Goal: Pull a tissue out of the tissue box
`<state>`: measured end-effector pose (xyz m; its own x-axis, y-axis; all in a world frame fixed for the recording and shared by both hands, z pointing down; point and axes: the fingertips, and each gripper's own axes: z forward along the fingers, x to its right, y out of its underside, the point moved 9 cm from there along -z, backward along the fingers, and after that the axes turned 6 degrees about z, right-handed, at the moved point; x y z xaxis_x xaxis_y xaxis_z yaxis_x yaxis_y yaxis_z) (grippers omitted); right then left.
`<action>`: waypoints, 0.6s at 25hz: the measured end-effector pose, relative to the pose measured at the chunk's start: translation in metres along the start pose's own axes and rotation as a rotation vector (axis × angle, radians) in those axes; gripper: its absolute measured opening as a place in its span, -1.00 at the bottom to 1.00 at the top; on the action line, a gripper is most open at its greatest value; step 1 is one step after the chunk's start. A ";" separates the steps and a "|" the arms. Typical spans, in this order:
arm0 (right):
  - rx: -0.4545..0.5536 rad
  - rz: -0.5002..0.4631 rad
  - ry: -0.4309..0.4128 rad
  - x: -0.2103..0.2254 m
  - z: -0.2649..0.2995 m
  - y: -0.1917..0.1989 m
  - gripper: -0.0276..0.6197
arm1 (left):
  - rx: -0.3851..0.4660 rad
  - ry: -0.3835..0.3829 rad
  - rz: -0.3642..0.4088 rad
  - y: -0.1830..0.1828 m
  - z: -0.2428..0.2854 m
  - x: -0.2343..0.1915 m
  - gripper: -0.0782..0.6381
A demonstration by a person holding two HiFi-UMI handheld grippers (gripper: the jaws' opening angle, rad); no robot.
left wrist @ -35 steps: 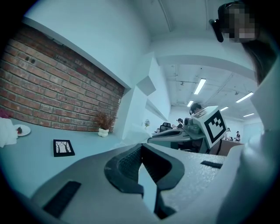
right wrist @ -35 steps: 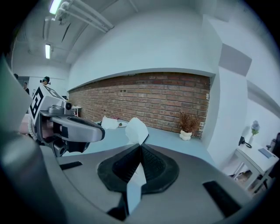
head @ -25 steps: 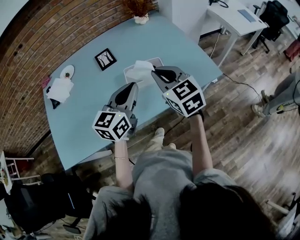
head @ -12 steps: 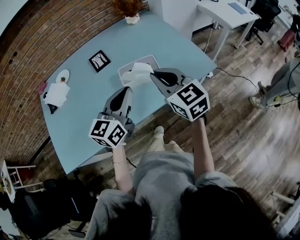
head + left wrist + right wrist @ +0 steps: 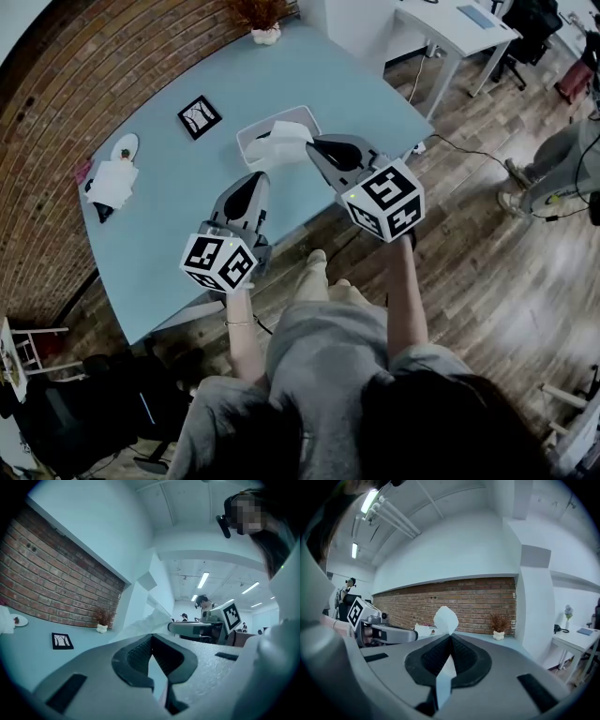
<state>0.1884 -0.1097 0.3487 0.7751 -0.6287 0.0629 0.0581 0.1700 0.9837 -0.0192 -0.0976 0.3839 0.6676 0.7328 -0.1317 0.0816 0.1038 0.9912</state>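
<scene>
Tissue (image 5: 284, 142) is sitting clamped in the closed right gripper (image 5: 313, 146), its soft white peak poking above the ribbed dark pads (image 5: 433, 656) and hanging over the white rectangular tissue box (image 5: 251, 134) on the smooth pale-blue table (image 5: 319, 75). Left gripper (image 5: 255, 178) is hovering just beside the box, jaws together and holding nothing. Framed picture (image 5: 199, 116), small plate (image 5: 125, 148), crumpled paper (image 5: 111, 183) and potted plant (image 5: 264, 28) are sitting well apart, toward the brick wall (image 5: 56, 103).

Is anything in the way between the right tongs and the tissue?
No, nothing visible. The right tongs are shut on the tissue, over the tissue box. The left tongs are off to the side, shut and empty.
</scene>
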 end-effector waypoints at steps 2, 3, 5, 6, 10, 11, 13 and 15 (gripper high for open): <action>0.004 -0.003 -0.001 0.000 0.001 0.000 -0.91 | 0.001 -0.004 -0.001 0.000 -0.001 -0.001 -0.77; 0.004 -0.004 -0.002 -0.001 0.001 -0.001 -0.91 | 0.002 -0.006 0.000 0.000 -0.002 -0.002 -0.77; 0.005 -0.005 -0.004 -0.001 0.002 -0.001 -0.91 | 0.004 -0.008 0.002 -0.001 -0.002 -0.003 -0.77; 0.005 -0.006 -0.005 -0.001 0.002 -0.002 -0.91 | 0.004 -0.008 0.003 -0.002 -0.002 -0.003 -0.77; 0.004 -0.016 -0.009 0.000 0.003 -0.001 -0.91 | -0.005 -0.007 0.007 0.000 0.000 -0.003 -0.77; 0.004 -0.018 -0.011 0.001 0.004 -0.001 -0.91 | -0.008 -0.006 0.008 0.000 0.000 -0.004 -0.77; 0.006 -0.017 -0.013 0.002 0.005 0.001 -0.91 | -0.010 -0.004 0.008 0.001 0.001 -0.004 -0.77; 0.007 -0.018 -0.014 0.002 0.005 0.002 -0.91 | -0.011 -0.004 0.008 0.002 0.001 -0.005 -0.77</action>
<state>0.1871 -0.1146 0.3512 0.7649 -0.6424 0.0478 0.0675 0.1537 0.9858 -0.0218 -0.1020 0.3862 0.6714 0.7307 -0.1236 0.0681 0.1052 0.9921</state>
